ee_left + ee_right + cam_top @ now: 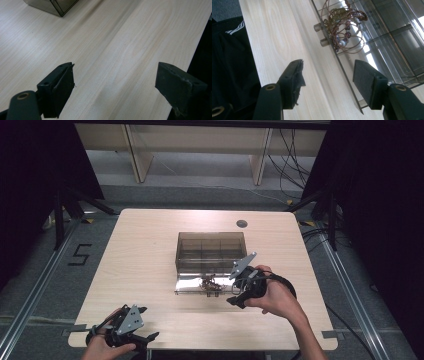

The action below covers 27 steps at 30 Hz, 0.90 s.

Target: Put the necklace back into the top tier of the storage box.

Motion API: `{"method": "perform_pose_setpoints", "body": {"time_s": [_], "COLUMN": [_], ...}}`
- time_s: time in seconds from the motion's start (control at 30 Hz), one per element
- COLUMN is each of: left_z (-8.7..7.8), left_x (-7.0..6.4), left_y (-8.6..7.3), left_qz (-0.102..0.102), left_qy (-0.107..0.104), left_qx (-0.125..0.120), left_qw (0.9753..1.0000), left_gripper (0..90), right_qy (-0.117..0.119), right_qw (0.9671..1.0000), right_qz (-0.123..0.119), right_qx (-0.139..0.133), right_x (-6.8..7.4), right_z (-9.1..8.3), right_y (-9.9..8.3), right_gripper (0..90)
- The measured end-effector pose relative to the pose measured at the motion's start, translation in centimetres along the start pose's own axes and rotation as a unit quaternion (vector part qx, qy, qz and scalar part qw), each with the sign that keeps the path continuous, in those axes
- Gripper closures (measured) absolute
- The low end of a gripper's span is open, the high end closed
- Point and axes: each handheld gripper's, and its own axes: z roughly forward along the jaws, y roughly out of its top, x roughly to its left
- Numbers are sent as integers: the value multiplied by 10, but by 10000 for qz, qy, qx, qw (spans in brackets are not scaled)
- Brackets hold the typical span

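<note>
Beaded wire jewelry (pixel 210 284) lies in a tangle on the flat, opened lid (pixel 192 285) of the smoky compartment box (pixel 210 251), at the middle of the table (pixel 140 270) in the high view. The right tool (pixel 239 292) hovers at the tangle's 3 o'clock; the left tool (pixel 145 337) rests far off toward 7 o'clock near the table's edge.

From the left gripper view, the left tool (pixel 115 80) is released wide over bare wood, a box corner at 11 o'clock.

From the right gripper view, the right tool (pixel 327 75) is released, straddling the lid's front edge, with the jewelry (pixel 343 27) ahead at 12 o'clock. Its loops form a round clump stretched slightly along the lid's edge, with no clear pointing end. This looks like the approach; next comes advancing and pinching a loop.
</note>
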Motion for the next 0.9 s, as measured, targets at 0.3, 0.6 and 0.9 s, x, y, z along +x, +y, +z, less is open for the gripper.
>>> {"method": "perform_pose_setpoints", "body": {"time_s": [0.3,0.6,0.9], "left_z": [0,1,0], "left_x": [-1,-1,-2], "left_y": [1,0,1], "left_qz": [12,-35,5], "left_qy": [-52,-52,-53], "left_qx": [-48,40,44], "left_qw": [10000,10000,10000], "left_gripper": [151,151,151], "right_qy": [-123,-367,-490], "right_qw": [9996,9977,9964], "right_qz": [145,386,567], "right_qx": [-229,-419,-399], "right_x": [9,6,13], "right_z": [3,5,1], "right_y": [-18,-32,-45], "right_gripper": [330,254,254]}}
